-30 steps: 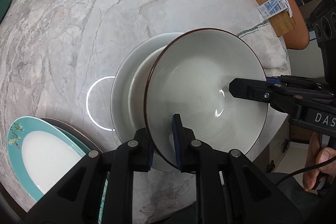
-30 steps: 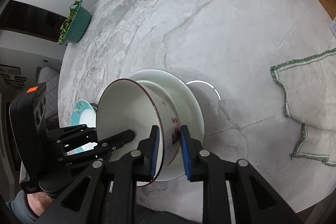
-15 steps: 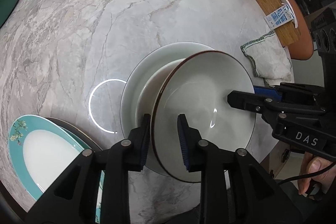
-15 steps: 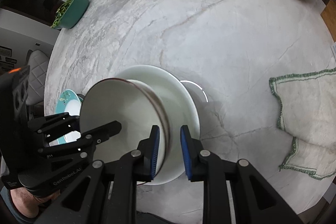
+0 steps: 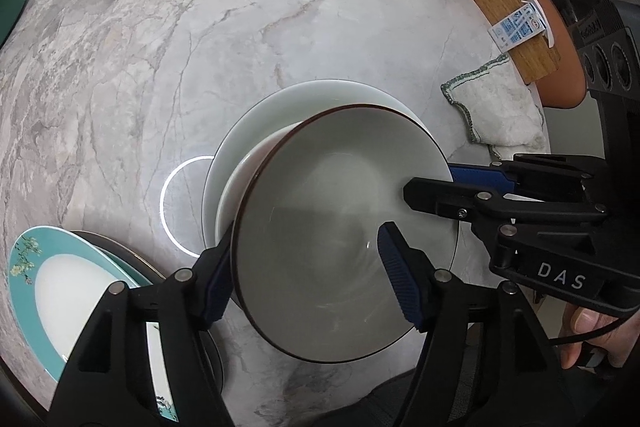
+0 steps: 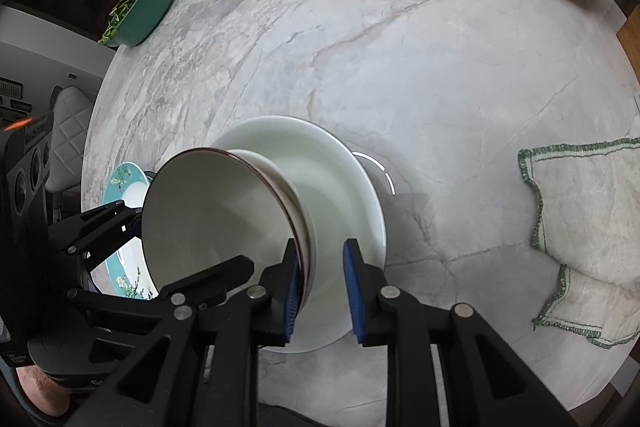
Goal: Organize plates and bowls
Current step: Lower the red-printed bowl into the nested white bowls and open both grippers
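Left gripper (image 5: 306,277): jaws just spread, loosely straddling the brown-rimmed bowl (image 5: 344,239) rim.
Right gripper (image 6: 320,291): rim between pads; contact unclear.
Nearby: teal plate (image 5: 48,291), folded cloth (image 6: 588,239).

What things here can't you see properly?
- Teal plate: left wrist view, partly behind the left hand-held gripper.
- Lower bowl: both views, mostly covered by the brown-rimmed bowl.
- Blue label: left wrist view, print too small.
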The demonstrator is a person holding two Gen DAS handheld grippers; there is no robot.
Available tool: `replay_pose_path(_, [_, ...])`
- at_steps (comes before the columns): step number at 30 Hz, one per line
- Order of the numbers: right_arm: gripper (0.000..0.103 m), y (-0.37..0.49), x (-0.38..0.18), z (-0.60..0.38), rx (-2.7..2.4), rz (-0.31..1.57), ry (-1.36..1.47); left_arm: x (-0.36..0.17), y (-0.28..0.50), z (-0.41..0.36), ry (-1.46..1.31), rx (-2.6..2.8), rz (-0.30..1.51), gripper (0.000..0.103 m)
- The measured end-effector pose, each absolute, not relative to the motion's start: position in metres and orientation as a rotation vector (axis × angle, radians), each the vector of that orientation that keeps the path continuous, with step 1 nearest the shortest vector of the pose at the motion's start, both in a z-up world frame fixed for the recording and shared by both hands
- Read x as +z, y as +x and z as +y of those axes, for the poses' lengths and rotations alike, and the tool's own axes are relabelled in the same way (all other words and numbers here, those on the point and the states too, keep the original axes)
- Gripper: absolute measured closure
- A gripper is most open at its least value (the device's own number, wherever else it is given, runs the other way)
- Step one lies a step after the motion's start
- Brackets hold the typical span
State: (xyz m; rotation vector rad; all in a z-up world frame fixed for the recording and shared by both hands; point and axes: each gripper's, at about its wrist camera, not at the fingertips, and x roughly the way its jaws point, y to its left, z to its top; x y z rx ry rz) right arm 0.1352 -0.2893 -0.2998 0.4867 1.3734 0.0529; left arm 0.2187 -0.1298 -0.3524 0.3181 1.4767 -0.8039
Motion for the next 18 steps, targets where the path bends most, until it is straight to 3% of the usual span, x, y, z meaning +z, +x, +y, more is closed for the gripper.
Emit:
replay_pose_path(5, [0.08, 0.136, -0.299, -0.289, 0.059, 1.381, 0.48, -0.351, 0.217, -0.133, 0.297, -0.844, 1.495, 0.015])
replay_pose_path(15, [0.081, 0.137, -0.298, -0.29, 0.073, 1.388, 0.489, -0.339, 0.218, -0.14, 0.358, -0.843, 1.463, 0.01])
replay_pose_path(16, [0.087, 0.137, -0.297, -0.289, 0.079, 1.389, 0.492, -0.337, 0.218, -0.141, 0.376, -0.831, 1.451, 0.0])
replay_pose_path(18, [0.091, 0.139, -0.295, -0.288, 0.075, 1.389, 0.47, -0.333, 0.22, -0.141, 0.405, -0.8, 1.424, 0.0])
